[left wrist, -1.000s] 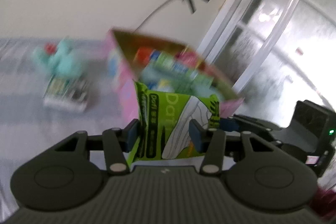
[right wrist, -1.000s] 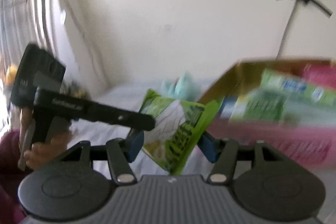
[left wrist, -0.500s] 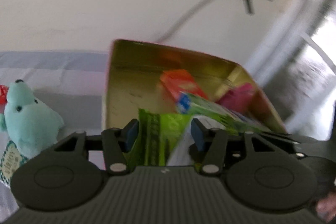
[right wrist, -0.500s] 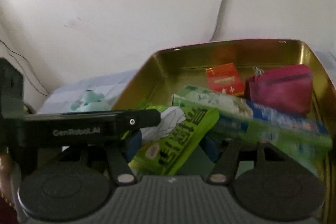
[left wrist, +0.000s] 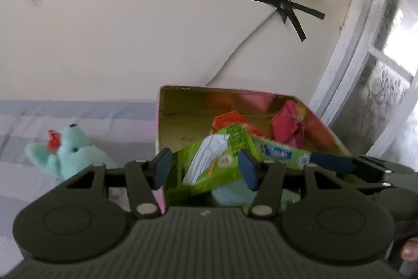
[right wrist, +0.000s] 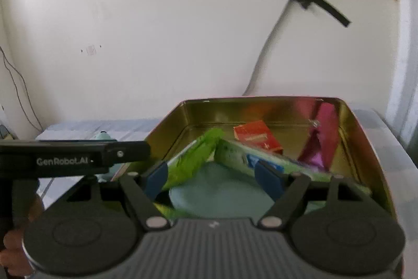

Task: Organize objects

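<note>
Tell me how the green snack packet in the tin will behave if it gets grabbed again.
The green packet looks like thin printed film, so probably floppy and light. It already bends against the long green box, so it would likely sag from one edge. The glossy surface may be slippery.

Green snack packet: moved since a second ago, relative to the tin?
Yes. The green snack packet was in front of the tin, outside it; now it lies inside, leaning on the long green box, both claws opened off it.
</note>
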`<action>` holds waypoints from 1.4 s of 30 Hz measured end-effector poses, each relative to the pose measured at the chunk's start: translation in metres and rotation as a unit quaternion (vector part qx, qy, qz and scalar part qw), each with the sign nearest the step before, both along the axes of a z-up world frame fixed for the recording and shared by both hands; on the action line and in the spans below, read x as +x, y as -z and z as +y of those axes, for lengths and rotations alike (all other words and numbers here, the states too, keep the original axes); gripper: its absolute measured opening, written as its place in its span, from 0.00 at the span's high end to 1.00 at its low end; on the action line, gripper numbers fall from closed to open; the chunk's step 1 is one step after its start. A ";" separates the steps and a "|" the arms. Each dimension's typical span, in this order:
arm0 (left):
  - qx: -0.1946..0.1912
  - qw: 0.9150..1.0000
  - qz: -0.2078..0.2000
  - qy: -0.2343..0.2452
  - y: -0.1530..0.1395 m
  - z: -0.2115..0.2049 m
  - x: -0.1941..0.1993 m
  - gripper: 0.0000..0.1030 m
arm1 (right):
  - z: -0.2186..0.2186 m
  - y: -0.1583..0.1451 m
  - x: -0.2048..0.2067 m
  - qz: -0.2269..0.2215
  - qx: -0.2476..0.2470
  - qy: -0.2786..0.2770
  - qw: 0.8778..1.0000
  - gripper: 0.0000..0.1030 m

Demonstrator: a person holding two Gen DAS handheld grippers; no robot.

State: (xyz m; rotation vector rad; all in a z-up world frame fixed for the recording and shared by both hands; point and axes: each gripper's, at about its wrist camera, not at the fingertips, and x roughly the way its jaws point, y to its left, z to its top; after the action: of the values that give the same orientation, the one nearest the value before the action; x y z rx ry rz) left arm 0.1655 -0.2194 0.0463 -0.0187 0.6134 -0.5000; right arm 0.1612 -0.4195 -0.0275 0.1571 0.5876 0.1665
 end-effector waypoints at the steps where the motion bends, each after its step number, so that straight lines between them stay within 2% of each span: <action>1: 0.009 1.000 -0.007 0.000 0.000 0.001 -0.007 0.43 | 0.001 0.001 -0.006 -0.009 0.000 0.007 1.000 0.26; 3: 0.024 1.000 -0.020 0.000 0.002 0.002 -0.017 0.43 | 0.000 0.002 -0.022 -0.022 0.004 0.023 0.999 0.26; 8: 0.047 0.998 -0.033 0.002 0.007 0.005 -0.037 0.43 | -0.005 0.000 -0.056 -0.039 0.055 0.051 0.996 0.26; 14: 0.065 0.996 -0.055 0.001 0.009 0.011 -0.060 0.43 | -0.004 -0.004 -0.090 -0.076 0.073 0.095 0.990 0.22; 16: 0.067 0.996 -0.059 -0.002 0.010 0.013 -0.067 0.43 | -0.002 -0.005 -0.102 -0.089 0.076 0.106 0.987 0.10; 18: 0.068 0.996 -0.061 -0.006 0.011 0.016 -0.073 0.39 | 0.002 -0.006 -0.112 -0.099 0.079 0.110 0.986 0.04; 19: 0.069 0.996 -0.062 -0.009 0.012 0.018 -0.076 0.34 | 0.005 -0.006 -0.116 -0.102 0.078 0.110 0.986 0.02; 21: 0.071 0.995 -0.067 -0.014 0.013 0.022 -0.081 0.32 | 0.009 -0.006 -0.123 -0.103 0.075 0.112 0.985 0.00; 28: 0.064 0.996 -0.060 -0.022 0.020 0.037 -0.089 0.31 | 0.022 0.000 -0.135 -0.098 0.069 0.109 0.987 0.00; 32: 0.063 0.996 -0.052 -0.028 0.026 0.044 -0.089 0.26 | 0.028 0.005 -0.137 -0.097 0.067 0.111 0.987 0.00; 42: 0.050 0.997 -0.045 -0.028 0.039 0.061 -0.086 0.26 | 0.034 0.021 -0.147 -0.095 0.037 0.127 0.987 0.00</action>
State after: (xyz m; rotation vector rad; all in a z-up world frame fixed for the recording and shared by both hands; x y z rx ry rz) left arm 0.0793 -0.1588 0.0072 0.0805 0.5466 -0.4140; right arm 0.0147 -0.3856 -0.0485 0.2834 0.3664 -0.0435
